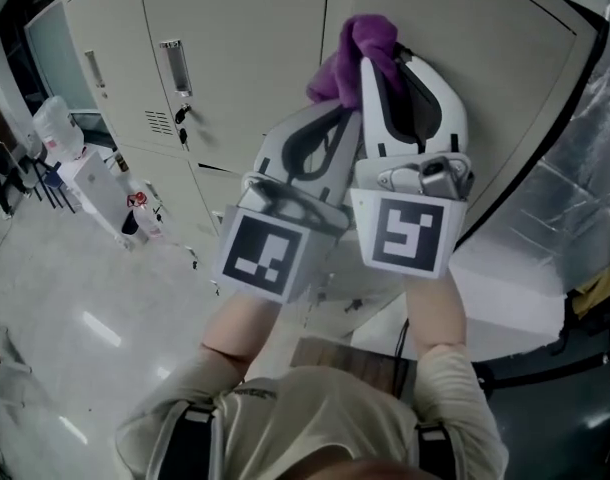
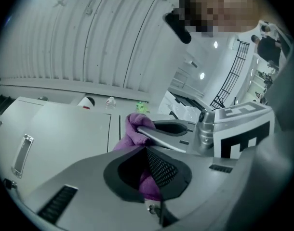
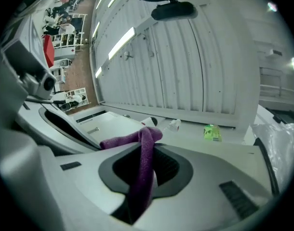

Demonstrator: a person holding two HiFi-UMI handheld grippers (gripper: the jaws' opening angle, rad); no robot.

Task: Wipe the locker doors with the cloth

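A purple cloth [image 1: 360, 48] is bunched against a beige locker door [image 1: 245, 28], high up in the head view. Both grippers are raised side by side to it. My right gripper [image 1: 385, 63] is shut on the cloth, and a strand of the cloth [image 3: 144, 162] runs down between its jaws. My left gripper [image 1: 335, 108] sits just below and to the left, with the cloth [image 2: 136, 129] pinched in its jaws. The right gripper's marker cube [image 2: 241, 134] shows in the left gripper view.
A metal lock plate [image 1: 175, 68] and vents sit on the neighbouring door to the left. A green bottle [image 3: 211, 131] and other bottles stand on top of the lockers. Plastic-wrapped goods [image 1: 595, 158] and a white block [image 1: 505, 288] are to the right. A white cabinet [image 1: 95, 183] stands at the left.
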